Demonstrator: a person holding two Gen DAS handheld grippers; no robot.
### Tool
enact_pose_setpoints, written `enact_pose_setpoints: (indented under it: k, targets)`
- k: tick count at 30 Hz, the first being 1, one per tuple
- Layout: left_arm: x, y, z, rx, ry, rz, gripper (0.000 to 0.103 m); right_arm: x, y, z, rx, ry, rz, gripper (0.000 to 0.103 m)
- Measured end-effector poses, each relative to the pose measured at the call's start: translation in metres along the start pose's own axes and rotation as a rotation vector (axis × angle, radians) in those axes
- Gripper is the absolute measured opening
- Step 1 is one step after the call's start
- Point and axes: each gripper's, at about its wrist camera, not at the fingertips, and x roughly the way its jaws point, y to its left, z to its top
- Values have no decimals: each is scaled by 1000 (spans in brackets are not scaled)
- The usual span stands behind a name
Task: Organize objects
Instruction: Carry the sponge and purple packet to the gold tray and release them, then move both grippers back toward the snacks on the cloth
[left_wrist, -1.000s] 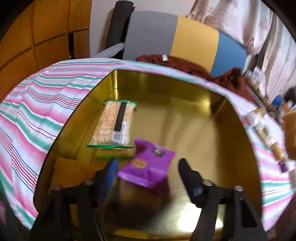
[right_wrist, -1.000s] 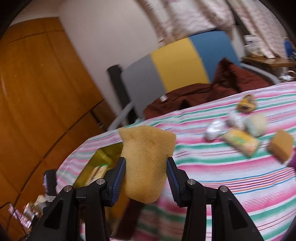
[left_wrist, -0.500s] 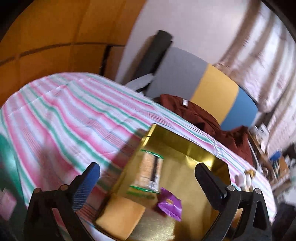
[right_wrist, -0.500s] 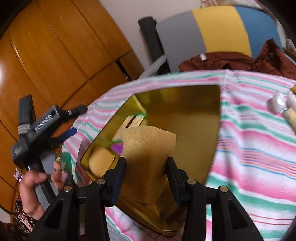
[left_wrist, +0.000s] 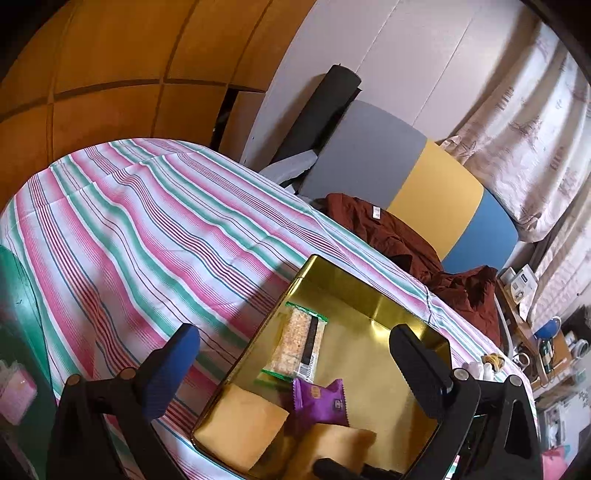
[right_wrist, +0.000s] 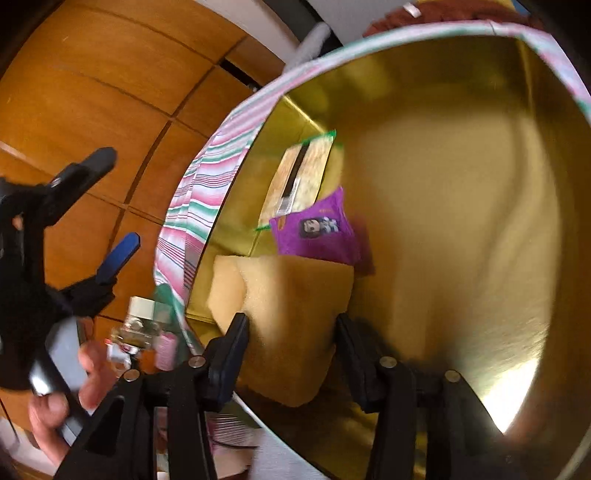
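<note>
Organizing, in progress. My right tongs (right_wrist: 291, 347) are low over the near corner of the gold tray (right_wrist: 480, 258), with a yellow sponge (right_wrist: 295, 317) between the jaws. The jaws are opening; the right-hand pad looks clear of the foam and the left one sits at its edge, so I judge this sponge to be at the point of release, not yet fully let go. Whether it already rests on the tray floor I cannot tell from the blurred right wrist view.

My left tongs (left_wrist: 295, 369) are spread wide and empty, held off above the tray's near-left side, over the striped cloth (left_wrist: 129, 229) covering the surface.

Already in the tray: a cereal bar in clear green-edged wrap (left_wrist: 301, 345) along the left wall, a purple snack packet (left_wrist: 321, 400) just nearer than it, and a second yellow sponge (left_wrist: 240, 428) in the near-left corner, touching or just beside the one I am placing. The right half of the tray is bare.

Left to do, as far as I can see: at least a few small items (left_wrist: 487, 363) lie on the cloth beyond the tray's far-right corner, too small to identify. I judge the job roughly midway; the next step is to withdraw the right tongs and fetch those.
</note>
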Motion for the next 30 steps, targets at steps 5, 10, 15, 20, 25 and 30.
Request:
enact_pose_setpoints:
  k: [5, 10, 15, 20, 25, 30]
  targets:
    - [1, 1, -1, -6, 0, 16, 103, -19, 10, -2, -73, -45, -72, 54]
    - [1, 0, -3, -14, 4, 18, 103, -44, 16, -2, -120, -141, -86, 54]
    - [5, -7, -8, 9, 25, 13, 103, -80, 25, -3, -216, -271, -169, 54]
    - [12, -23, -21, 50, 78, -20, 103, -105, 14, 3, -202, -339, -217, 54]
    - [14, -47, -38, 120, 119, -70, 103, -126, -12, 4, -144, -381, -255, 54]
    - [14, -73, -56, 197, 157, -139, 103, -145, -47, -1, -82, -407, -332, 54]
